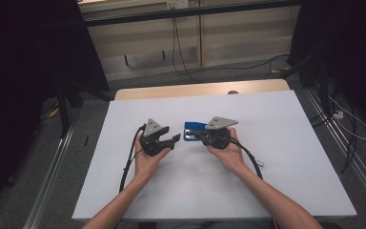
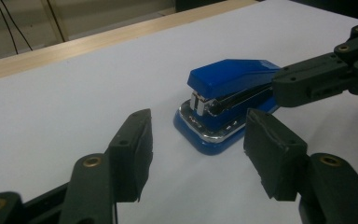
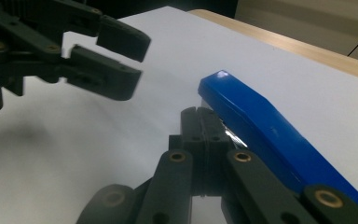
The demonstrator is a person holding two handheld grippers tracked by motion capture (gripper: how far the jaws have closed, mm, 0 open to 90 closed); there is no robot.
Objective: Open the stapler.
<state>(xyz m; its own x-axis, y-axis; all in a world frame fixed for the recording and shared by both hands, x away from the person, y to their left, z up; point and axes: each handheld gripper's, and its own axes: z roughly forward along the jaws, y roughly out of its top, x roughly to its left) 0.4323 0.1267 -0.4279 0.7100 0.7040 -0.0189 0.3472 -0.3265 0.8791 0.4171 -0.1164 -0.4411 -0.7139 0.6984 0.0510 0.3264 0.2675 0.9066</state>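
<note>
1. Blue stapler (image 1: 194, 130): lies flat on the white table top (image 1: 286, 157), near the table's middle, between the two grippers. Blue lid, blue base, chrome band round the base edge. In the left gripper view the stapler (image 2: 228, 100) shows its nose end, with metal mouth and chrome rim facing the camera.

2. Left gripper (image 1: 174, 140): held in the person's left hand (image 1: 148, 155), at nine o'clock from the stapler, just beside it but not touching. Jaws partly open and empty. In the left gripper view its two black pads (image 2: 135, 149) stand apart with bare table between them; the stapler sits beyond the tips at about one o'clock. Grey three-cornered plate on top.

3. Right gripper (image 1: 201, 135): held in the person's right hand (image 1: 228, 151), at three o'clock from the stapler, its tips at the stapler's rear. In the right gripper view the jaws are pressed together flat against each other; their tip (image 3: 200, 119) lies alongside the stapler (image 3: 270, 135), under the edge of the blue lid. Whether anything is pinched between them cannot be told.

4. Table: white sheet over a pale wooden board (image 1: 200, 89), whose far edge shows at twelve o'clock.

5. Cables (image 1: 126, 167): black leads trail from each gripper toward six o'clock.
</note>
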